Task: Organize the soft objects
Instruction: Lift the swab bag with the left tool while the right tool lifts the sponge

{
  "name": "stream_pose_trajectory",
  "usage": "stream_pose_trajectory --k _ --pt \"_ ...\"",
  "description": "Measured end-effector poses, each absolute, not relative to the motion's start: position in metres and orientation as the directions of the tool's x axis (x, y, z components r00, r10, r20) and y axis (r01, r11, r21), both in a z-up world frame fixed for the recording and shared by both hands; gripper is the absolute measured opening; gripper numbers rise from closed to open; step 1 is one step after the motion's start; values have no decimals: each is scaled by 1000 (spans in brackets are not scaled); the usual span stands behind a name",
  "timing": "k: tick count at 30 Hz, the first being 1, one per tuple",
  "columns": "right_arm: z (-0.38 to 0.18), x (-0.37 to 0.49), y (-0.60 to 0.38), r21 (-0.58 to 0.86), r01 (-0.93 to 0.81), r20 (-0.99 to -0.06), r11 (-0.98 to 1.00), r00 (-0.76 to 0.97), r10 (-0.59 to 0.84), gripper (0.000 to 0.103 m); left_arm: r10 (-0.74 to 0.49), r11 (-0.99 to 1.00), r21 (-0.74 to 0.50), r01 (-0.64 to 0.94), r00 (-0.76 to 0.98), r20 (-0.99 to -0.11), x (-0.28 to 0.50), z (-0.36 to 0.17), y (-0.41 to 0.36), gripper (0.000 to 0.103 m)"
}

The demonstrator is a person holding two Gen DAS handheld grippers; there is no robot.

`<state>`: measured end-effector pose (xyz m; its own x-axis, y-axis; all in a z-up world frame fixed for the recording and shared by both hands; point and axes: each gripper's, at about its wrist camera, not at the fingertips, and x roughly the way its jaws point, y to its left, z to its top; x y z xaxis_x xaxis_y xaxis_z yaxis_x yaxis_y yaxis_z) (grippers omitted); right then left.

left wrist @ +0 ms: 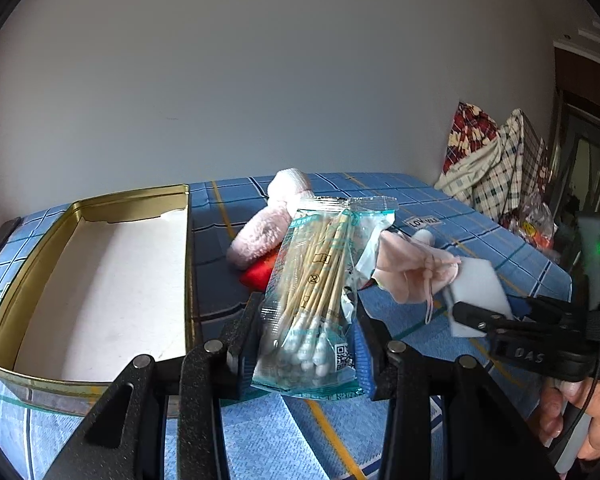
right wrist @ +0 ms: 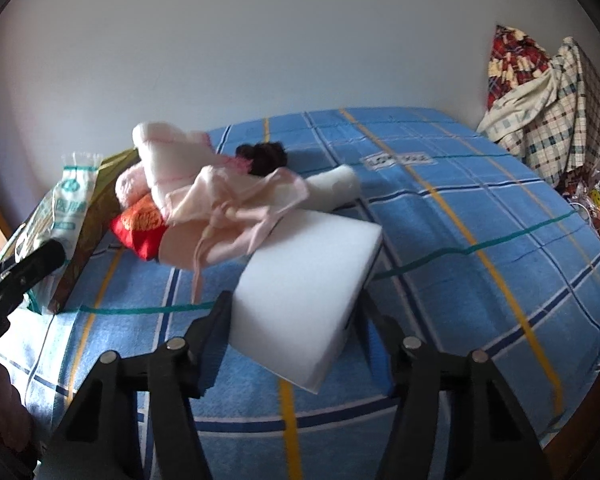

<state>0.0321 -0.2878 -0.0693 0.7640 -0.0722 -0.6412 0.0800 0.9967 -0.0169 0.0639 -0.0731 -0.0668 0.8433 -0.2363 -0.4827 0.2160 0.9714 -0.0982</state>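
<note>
My left gripper is shut on a clear pack of cotton swabs, held up just right of an open gold tin box with a bare white floor. My right gripper is shut on a white sponge block, its fingers pressing both sides just above the blue plaid bedsheet. Behind the block lies a heap: a pink drawstring pouch, a pink fluffy piece, a red pouch, a white roll and a dark scrunchie.
Folded plaid and red floral bedding is stacked against the wall at the far right, with plastic bags below it. A plain wall runs behind the bed. A dark phone lies left of the tin. A hand grips the right tool.
</note>
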Motion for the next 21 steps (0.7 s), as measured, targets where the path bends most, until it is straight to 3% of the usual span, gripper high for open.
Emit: stream_pose_trajectory --k 14,21 --pt "-43 20 -284 23 40 -465 999 885 -24 60 -183 982 -128 140 880 -439 59 -65 -60 42" --pt "-37 27 -276 21 20 -428 1000 904 -9 60 -161 984 -133 115 888 -430 59 -63 -57 42"
